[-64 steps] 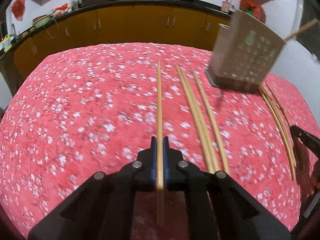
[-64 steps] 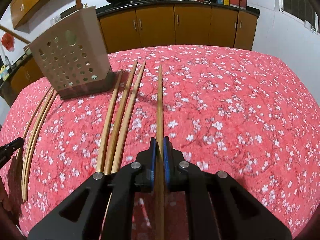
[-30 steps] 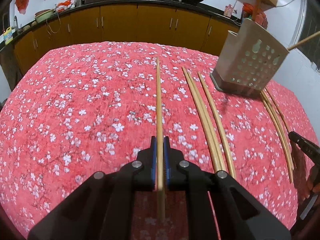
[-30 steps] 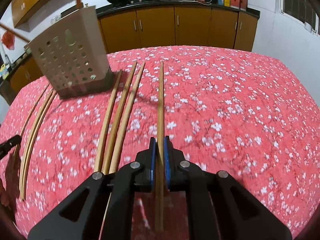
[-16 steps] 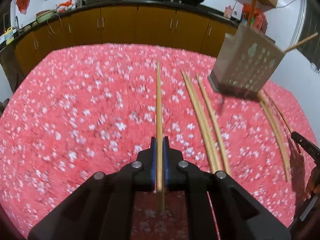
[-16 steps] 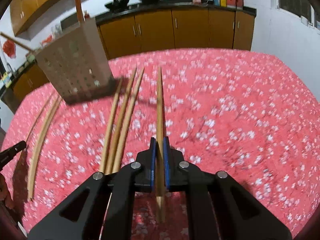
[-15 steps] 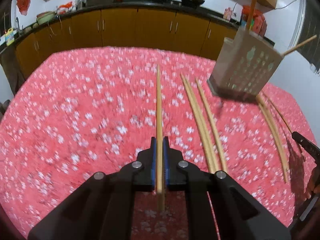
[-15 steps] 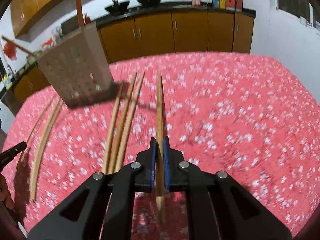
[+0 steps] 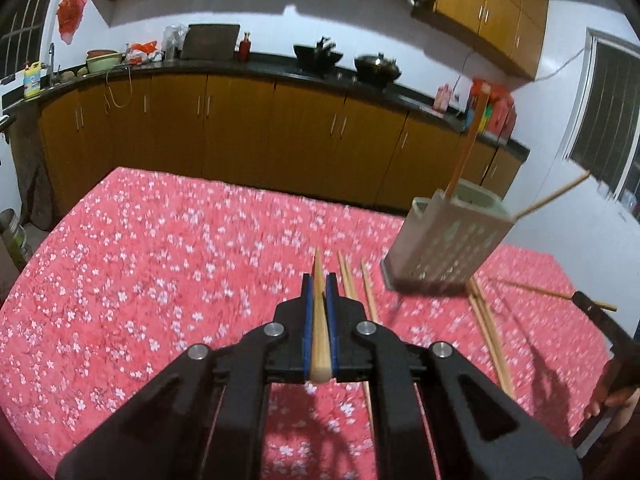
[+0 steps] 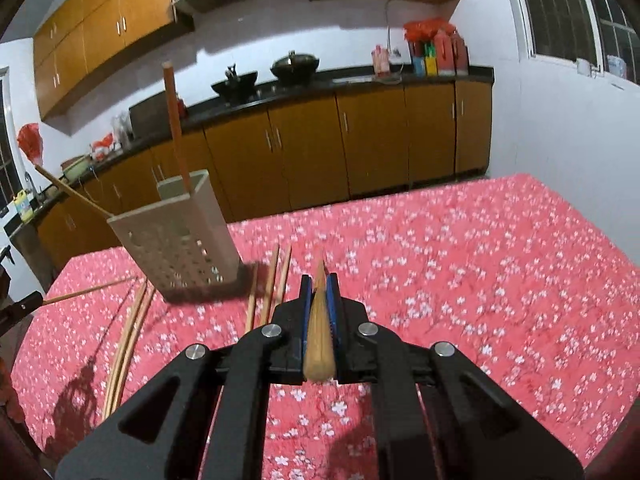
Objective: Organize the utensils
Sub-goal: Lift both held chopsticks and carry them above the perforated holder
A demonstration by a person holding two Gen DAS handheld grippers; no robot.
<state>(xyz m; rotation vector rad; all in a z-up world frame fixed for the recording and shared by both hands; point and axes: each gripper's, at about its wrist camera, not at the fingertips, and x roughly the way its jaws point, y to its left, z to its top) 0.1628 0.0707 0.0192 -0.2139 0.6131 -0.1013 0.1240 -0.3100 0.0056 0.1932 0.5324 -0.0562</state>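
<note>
left wrist view has the left tongs [image 9: 319,292] clamped on a single chopstick [image 9: 319,320], its shaft running forward between the blue pads, lifted above the red floral surface [image 9: 160,280]. right wrist view shows the same story: the right tongs [image 10: 319,294] are closed on another chopstick [image 10: 318,332], raised and aimed toward the kitchen cabinets. the perforated utensil holder [image 10: 180,248] stands on the surface to the left of the right tongs, and it holds two chopsticks already, one reddish stick standing nearly upright [image 10: 174,120] and one pale stick leaning far out over the rim [image 10: 68,192]. loose chopsticks [image 10: 268,284] lie flat just beside the holder, with a further bundle [image 10: 128,332] on its far side. the risk now looks like this: each stick is pinched near one end, so a long free length could swing or pivot in the pads during a tilt. a tip that meets the holder's rim, or knocks the leaning stick, could miss the opening or nudge the light holder over. with both tongs loaded and heading to one narrow mouth, the two sticks could also clash if they arrive together.
</note>
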